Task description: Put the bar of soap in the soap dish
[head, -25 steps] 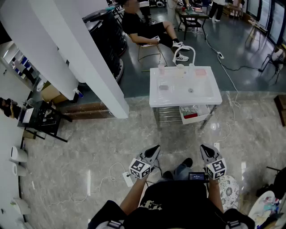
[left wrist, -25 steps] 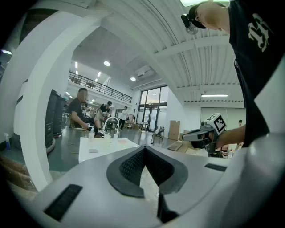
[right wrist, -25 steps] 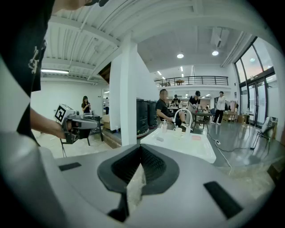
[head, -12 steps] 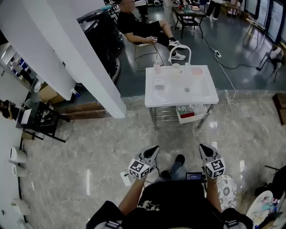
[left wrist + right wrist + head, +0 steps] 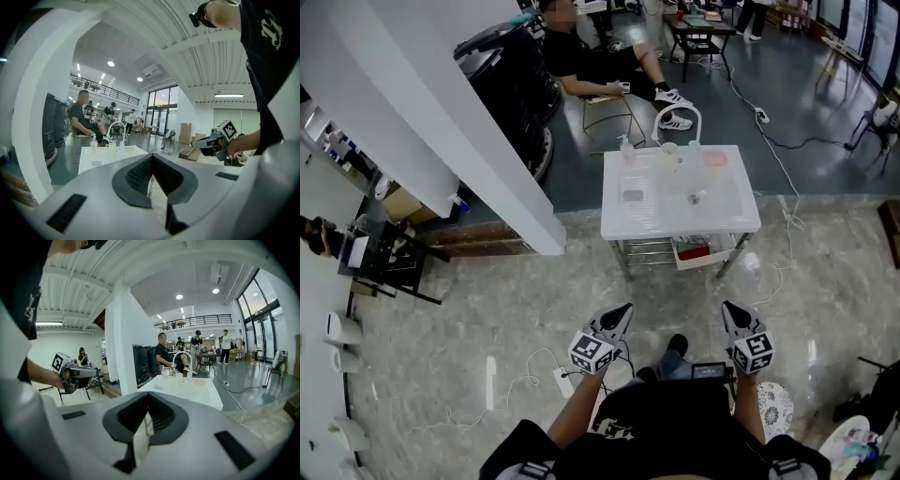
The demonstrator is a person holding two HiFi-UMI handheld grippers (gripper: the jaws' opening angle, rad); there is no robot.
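Head view first: where's the bar? asks A.

B: On the white table [image 5: 736, 216], well ahead of the person and well apart from both grippers. From here it's too small to name. There's a pinkish piece [image 5: 713, 159] near the far edge and a greyish piece [image 5: 633, 196] toward the left side. I'd guess one is the soap and one the dish, but I cannot tell which.

A: And the jaws?

B: The left gripper [image 5: 623, 310] has its jaws pressed together with nothing between them; the left gripper view shows the pads meeting at the tip. The right gripper [image 5: 730, 309] is the same, closed and empty. Both are held low over the marble floor [image 5: 487, 309], side by side, pointing toward the table.

A: So nothing is in hand yet.

B: Nothing. No work at the table has begun, and the approach comes first (one pair of jaws must also part before any grasp).

A: How would the bar handle?

B: Light and stiff, I'd judge, but slick. It'd be slicker if wet, which seems likely given the tap [image 5: 678, 107] and pump bottle [image 5: 626, 150] at the back edge. I'd take it across its narrower width, at the middle of its length, with the pads flat on the two long sides and a modest squeeze. Pinch near an end, or too hard, and it may squirt out.
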